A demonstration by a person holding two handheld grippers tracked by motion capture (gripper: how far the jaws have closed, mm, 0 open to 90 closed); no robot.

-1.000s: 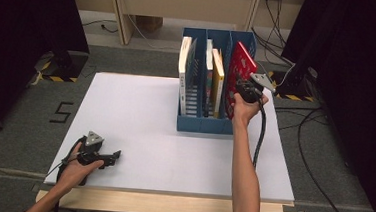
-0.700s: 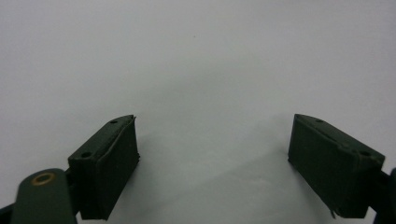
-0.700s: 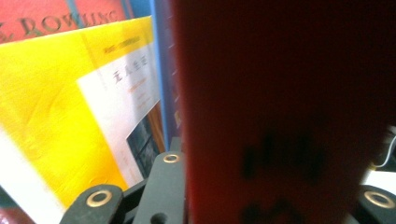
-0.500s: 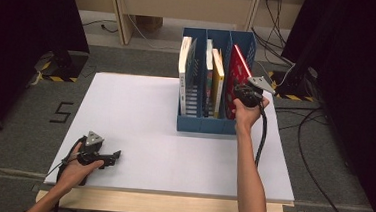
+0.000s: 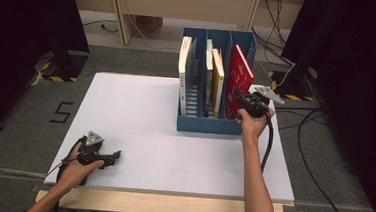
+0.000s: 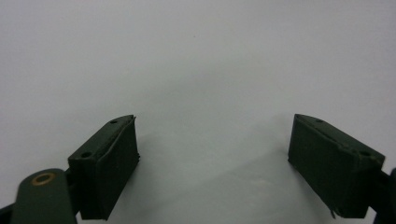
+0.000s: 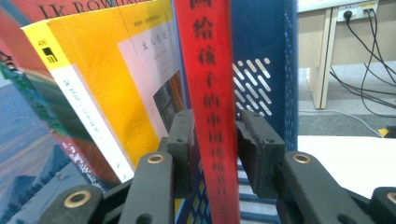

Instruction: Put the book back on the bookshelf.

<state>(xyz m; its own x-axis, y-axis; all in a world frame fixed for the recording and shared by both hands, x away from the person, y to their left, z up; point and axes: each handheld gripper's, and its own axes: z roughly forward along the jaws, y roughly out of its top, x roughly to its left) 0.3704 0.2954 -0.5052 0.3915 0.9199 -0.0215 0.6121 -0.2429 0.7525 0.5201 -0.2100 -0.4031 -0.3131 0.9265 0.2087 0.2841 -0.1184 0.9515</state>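
A red book (image 5: 239,74) stands tilted in the right compartment of the blue file rack (image 5: 209,125). My right gripper (image 5: 237,97) is at the book's near edge. In the right gripper view the red spine (image 7: 205,70) runs between the jaws of that gripper (image 7: 215,135). Those jaws have just been opening, and a thin gap shows beside the right pad (image 7: 250,149). My left gripper (image 5: 115,156) rests low over the white table (image 5: 140,112) near its front left. Seen in the left gripper view, it (image 6: 215,149) stands open with nothing between its pads.
A yellow book (image 5: 218,80) and a white book (image 5: 184,65) stand in the rack's other compartments; the yellow cover (image 7: 107,70) is close to my right gripper's left jaw. Cables lie on the floor to the right of the table.
My right gripper has drawn back a little toward the rack's near side and its jaws have loosened around the red book. The left gripper has stayed where it was.
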